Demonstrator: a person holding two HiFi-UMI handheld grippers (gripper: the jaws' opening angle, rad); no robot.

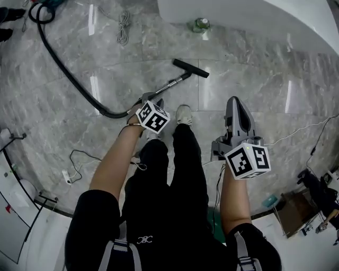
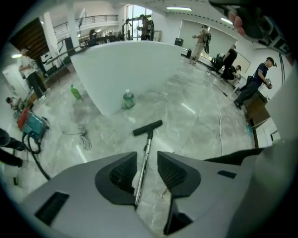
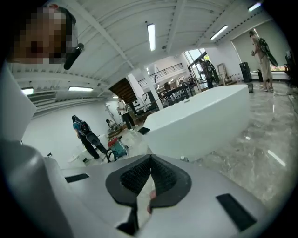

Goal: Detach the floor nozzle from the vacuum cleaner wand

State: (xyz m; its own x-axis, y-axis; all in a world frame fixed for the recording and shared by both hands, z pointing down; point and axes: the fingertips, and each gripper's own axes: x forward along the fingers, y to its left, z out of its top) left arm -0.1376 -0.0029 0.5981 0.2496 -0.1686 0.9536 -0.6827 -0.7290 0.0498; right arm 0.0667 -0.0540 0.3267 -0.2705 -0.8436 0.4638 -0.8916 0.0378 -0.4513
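Glossy grey marble floor (image 1: 254,79) in a big open hall, strip lights overhead. A white curved block (image 1: 238,16) stood at the far side.

Count:
- 1 nozzle (image 1: 190,68), flat on the floor and joined to 1 wand (image 1: 172,83)
- 1 black hose (image 1: 69,74)
- 1 teal vacuum (image 2: 32,125)
- 2 bottles by the block: clear bottle (image 2: 128,100), green bottle (image 2: 76,92)
- 1 coiled cord (image 1: 123,27)

Left tongs (image 2: 146,160) stood slightly apart, with the wand running into the gap and the pads not pressing it. Right tongs (image 3: 150,160) were closed, holding nothing.
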